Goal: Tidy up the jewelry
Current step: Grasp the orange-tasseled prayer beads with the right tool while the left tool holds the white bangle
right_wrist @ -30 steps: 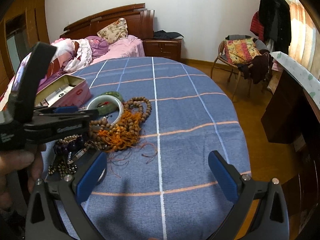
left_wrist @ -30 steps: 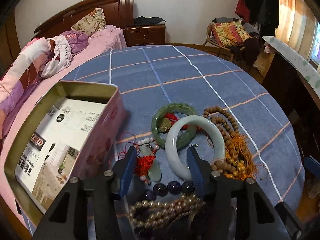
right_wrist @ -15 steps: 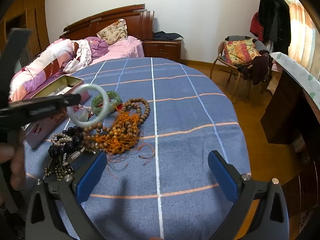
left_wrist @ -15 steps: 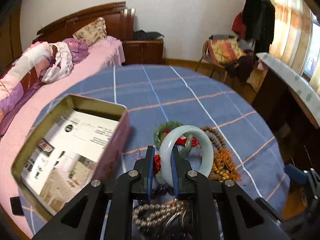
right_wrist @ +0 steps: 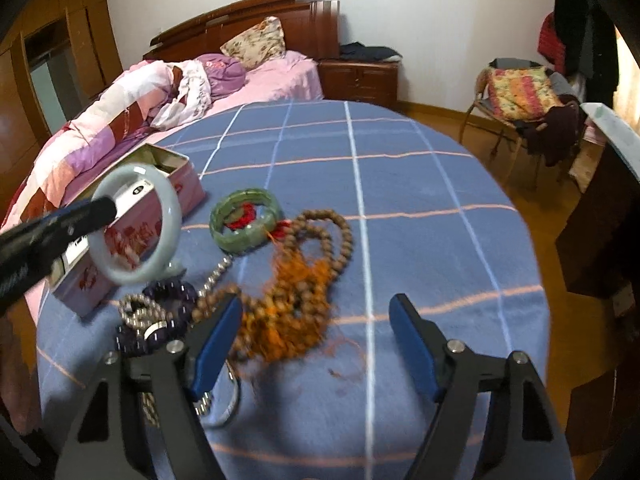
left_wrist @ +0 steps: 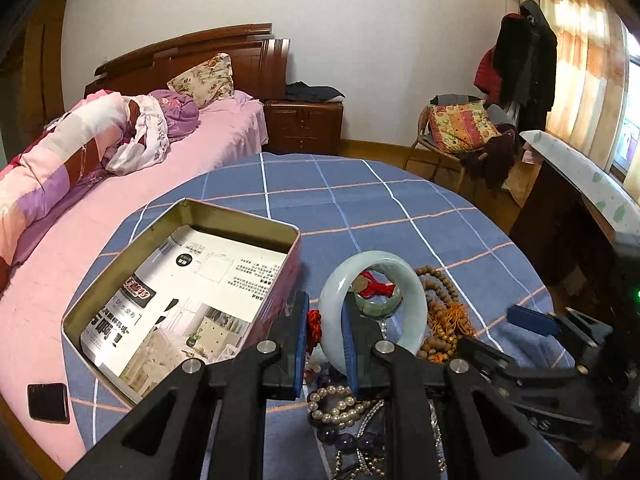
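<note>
Left wrist view: left claw (left_wrist: 325, 334) clamped on pale jade bangle (left_wrist: 412, 304), raised off the table (left_wrist: 360, 200) just right of the open tin box (left_wrist: 180, 280). Dark green bangle (right_wrist: 244, 220), wooden bead strand (right_wrist: 320, 236) and pearl strand (left_wrist: 336, 404) lie beside the box. Right claw (right_wrist: 316, 344) spread wide, holding nothing.

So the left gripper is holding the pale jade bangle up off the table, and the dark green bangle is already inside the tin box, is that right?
Not quite. The left gripper does hold the pale jade bangle off the table, but the dark green bangle is not in the tin box. The right wrist view shows it lying on the blue tablecloth beside the wooden prayer beads.
</note>
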Demonstrator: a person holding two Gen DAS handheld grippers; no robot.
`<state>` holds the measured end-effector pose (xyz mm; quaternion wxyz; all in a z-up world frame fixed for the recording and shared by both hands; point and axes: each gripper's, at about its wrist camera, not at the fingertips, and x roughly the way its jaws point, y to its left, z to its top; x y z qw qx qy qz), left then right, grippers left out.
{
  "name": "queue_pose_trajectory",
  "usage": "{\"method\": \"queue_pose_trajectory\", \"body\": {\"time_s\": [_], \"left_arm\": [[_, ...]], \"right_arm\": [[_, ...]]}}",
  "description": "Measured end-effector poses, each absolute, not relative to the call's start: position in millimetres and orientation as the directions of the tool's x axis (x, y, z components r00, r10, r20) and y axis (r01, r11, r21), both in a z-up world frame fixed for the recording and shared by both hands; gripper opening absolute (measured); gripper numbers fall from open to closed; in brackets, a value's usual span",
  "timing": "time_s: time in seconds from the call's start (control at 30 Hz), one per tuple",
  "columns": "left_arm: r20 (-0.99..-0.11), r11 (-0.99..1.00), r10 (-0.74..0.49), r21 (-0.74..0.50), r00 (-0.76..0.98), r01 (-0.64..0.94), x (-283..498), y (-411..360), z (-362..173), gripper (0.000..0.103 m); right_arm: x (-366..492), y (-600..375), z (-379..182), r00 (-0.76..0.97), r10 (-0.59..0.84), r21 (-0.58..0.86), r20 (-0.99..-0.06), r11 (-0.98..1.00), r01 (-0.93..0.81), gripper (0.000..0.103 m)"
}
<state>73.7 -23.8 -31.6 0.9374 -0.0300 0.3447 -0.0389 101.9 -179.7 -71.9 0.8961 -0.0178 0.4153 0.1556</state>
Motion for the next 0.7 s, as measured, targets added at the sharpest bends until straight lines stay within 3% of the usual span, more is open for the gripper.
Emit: {"method": "queue_pose_trajectory", "body": {"time_s": [0.07,0.1,0.13,0.2,0.23,0.7], "left_arm": [[-0.646,0.995,-0.094,-0.082,0.758,0.053,72.1,-22.0,-32.7,0.015],[-0.646,0.995,-0.093,-0.082,0.757,0.053,71.6,-21.6,-33.1,0.015],[-0.647,0.995,-0.093,-0.083,0.757,0.051,71.4,-20.7,-33.5,0.015],[-0.646,0.995,-0.093,-0.088,0.757,0.048,69.8,-18.1,-33.0,0.015],[-0.645,0.995,-0.094,-0.091,0.759,0.046,69.3,-17.2,-31.9,0.015],[-0.6,0.994,-0.091,-0.107,0.795,0.033,57.5,-0.9,-7.2,0.015]], "right_arm": [[110.4,-177.4,-79.7,0.572,0.279,0.119,-0.772,0.946,-0.301,0.077],[116.3,-176.6,-85.9,0.543,0.292,0.138,-0.787,0.942,-0.306,0.065],[118.7,-176.2,-89.0,0.525,0.309,0.161,-0.793,0.937,-0.309,0.043],[119.4,-179.6,-88.1,0.512,0.346,0.205,-0.786,0.927,-0.314,0.033],[117.4,-183.0,-83.4,0.524,0.351,0.208,-0.776,0.927,-0.312,0.021],[101.1,-186.3,-15.9,0.672,0.357,0.149,-0.648,0.925,-0.349,0.02]]}}
